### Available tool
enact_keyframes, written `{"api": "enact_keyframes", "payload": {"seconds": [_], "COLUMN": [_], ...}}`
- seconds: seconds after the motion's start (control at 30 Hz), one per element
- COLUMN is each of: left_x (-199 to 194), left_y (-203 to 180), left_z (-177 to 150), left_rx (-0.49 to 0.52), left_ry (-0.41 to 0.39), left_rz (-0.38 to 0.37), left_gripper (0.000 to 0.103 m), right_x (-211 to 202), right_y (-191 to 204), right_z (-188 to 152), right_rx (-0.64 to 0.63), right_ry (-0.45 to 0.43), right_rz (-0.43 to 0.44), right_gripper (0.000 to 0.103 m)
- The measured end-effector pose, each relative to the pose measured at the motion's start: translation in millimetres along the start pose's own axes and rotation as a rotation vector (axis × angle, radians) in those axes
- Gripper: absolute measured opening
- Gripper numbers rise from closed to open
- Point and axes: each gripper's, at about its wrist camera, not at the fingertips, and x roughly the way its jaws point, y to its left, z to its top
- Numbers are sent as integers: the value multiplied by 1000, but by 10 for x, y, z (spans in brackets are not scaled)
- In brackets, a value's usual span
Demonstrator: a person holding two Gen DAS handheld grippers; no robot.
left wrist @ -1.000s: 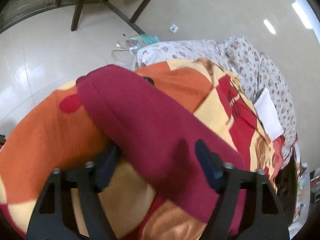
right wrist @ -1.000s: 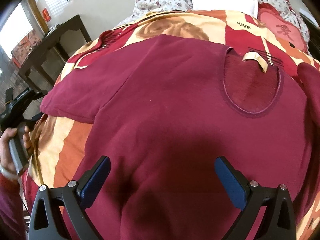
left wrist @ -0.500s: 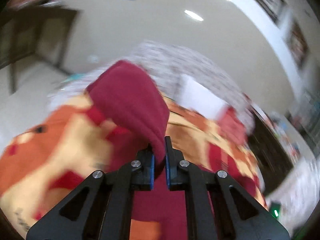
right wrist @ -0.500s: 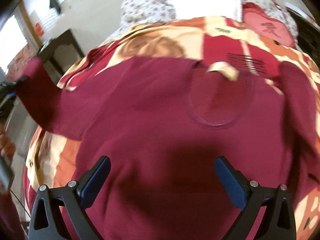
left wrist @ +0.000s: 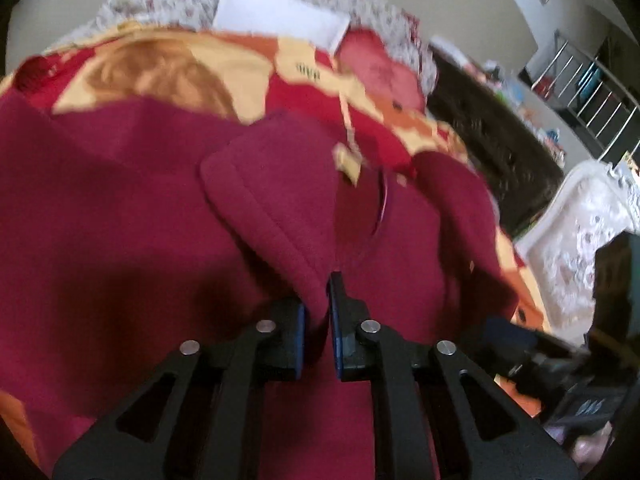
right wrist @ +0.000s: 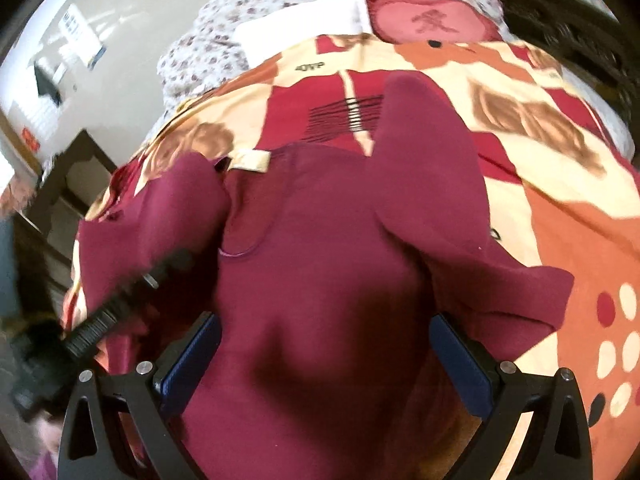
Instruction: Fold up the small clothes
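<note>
A maroon sweater [right wrist: 320,280] lies face up on a patterned blanket, its neck with a beige label [right wrist: 250,159] pointing away. My left gripper [left wrist: 317,316] is shut on the sweater's left sleeve [left wrist: 276,200] and holds it folded over the body [left wrist: 100,220], near the neckline. My right gripper [right wrist: 326,364] is open above the lower body of the sweater, jaws wide apart and empty. The right sleeve [right wrist: 436,200] lies spread out to the right. The left gripper's black frame [right wrist: 124,300] shows at the left of the right wrist view.
The orange, red and cream blanket [right wrist: 560,168] covers a bed. A white pillow [left wrist: 280,16] and a pink cushion [right wrist: 432,20] lie at the head. A dark table [right wrist: 52,208] stands at the left, dark furniture [left wrist: 500,148] at the right.
My left gripper closed on the left sleeve, lifted it and carried it over the sweater's body. My right gripper stayed open and shifted toward the right side of the sweater.
</note>
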Motion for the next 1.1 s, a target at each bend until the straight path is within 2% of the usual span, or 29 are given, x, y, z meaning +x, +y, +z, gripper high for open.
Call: {"api": "enact_keyframes", "payload": {"seconds": [0.03,0.1,0.2,0.3,0.4,0.47,0.5,0.6,0.73,0.87,0.9,0.97,1.0,1.03,1.07,1.1], "left_x": [-3,-171,-617,-1054,-1224,-1209,-1184,-1103,-1086,-1070,-1060,-1064,-1072,-1077,-1087,-1096], "left_y": [7,-17,-84,26,289,543,647,919,1024,1054,1048,1049,1049,1048,1040,1023], "left_z": [-5,-23,-48,-96,-80,-59,-66,-102,-158,-171,-154,-146,-132,-123,-113,-96], "left_rx": [7,22,112,172,160,111,88,13,-19,-31,-33,-41,-48,-52,-55,-53], "left_ry": [18,30,-48,-144,-187,-172,-163,-140,-135,-130,-131,-133,-137,-140,-144,-150], "left_rz": [-3,-35,-39,41,158,250,268,298,309,314,317,321,322,322,321,319], "left_gripper": [27,57,69,77,78,78,78,78,78,78,78,78,78,78,78,78], "right_x": [-3,-12,-46,-38,60,104,120,109,106,318,361,431,452,467,473,445], "right_y": [-1,26,97,211,324,359,382,399,362,334,326,314,314,302,282,234], "right_z": [-9,15,38,88,123,119,105,124,264,440,455,475,475,479,470,472], "right_rx": [3,3,-6,-29,-59,-69,-73,-110,-171,-245,-254,-271,-282,-283,-271,-250], "right_ry": [-1,-11,-39,-54,-36,-25,-26,-66,-148,-147,-143,-134,-136,-126,-115,-126], "right_rz": [9,32,58,101,84,70,55,-9,-47,-133,-146,-168,-164,-117,-98,-80], "right_gripper": [103,103,103,103,103,103,103,103,103,102,98,82,62,27,16,13]}}
